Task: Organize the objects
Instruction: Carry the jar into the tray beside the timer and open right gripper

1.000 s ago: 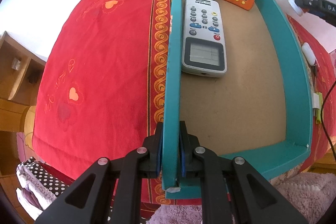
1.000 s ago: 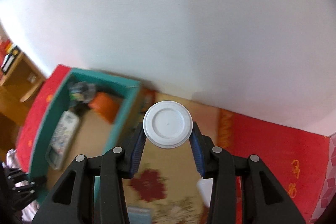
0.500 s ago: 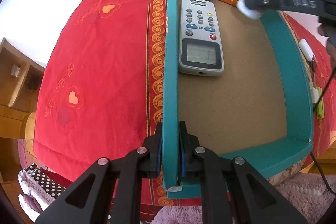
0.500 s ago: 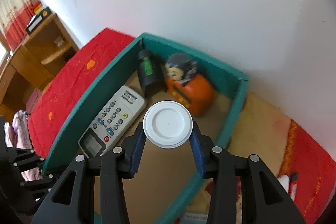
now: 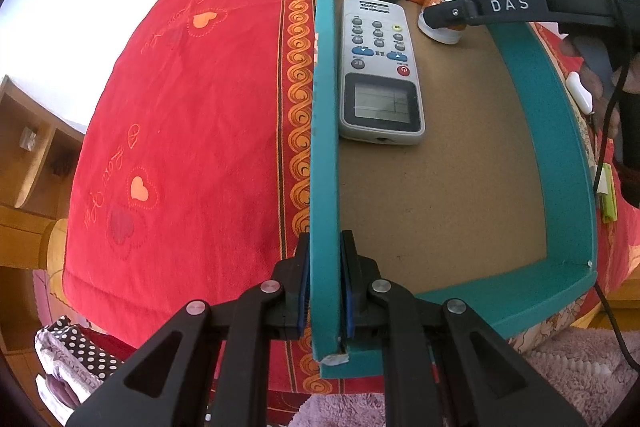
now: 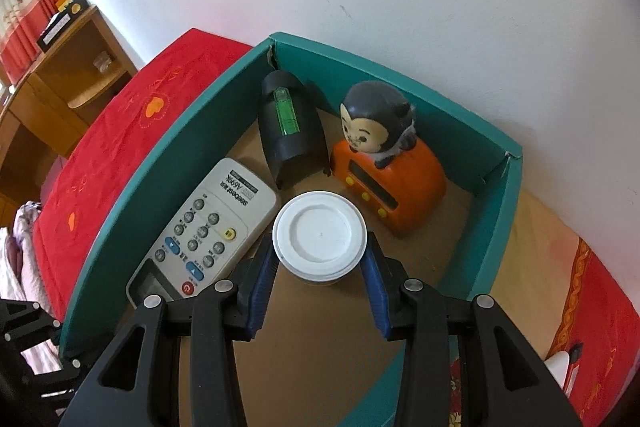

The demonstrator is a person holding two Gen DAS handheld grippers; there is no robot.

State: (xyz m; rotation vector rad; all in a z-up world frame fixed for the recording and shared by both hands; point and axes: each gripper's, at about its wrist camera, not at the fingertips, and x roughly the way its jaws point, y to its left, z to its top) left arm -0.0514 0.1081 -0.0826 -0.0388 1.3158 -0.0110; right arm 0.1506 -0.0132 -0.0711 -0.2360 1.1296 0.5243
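Matt teal card box (image 5: 568,131) with a rough brown board floor. Glossy plastic remote (image 5: 380,71) and smooth white plastic lid (image 6: 319,233). Embroidered red cloth (image 5: 192,131); matt black plastic claws with metal screws.

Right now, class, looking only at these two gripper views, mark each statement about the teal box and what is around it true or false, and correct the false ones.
1. The left gripper clamps the wall of the teal box. True.
2. The right gripper is empty. False: it holds a white-lidded jar.
3. The remote control lies outside the box. False: it lies inside, along the wall.
4. An orange monkey clock stands in the box. True.
5. The black holder with a green vial lies beside the clock. True.
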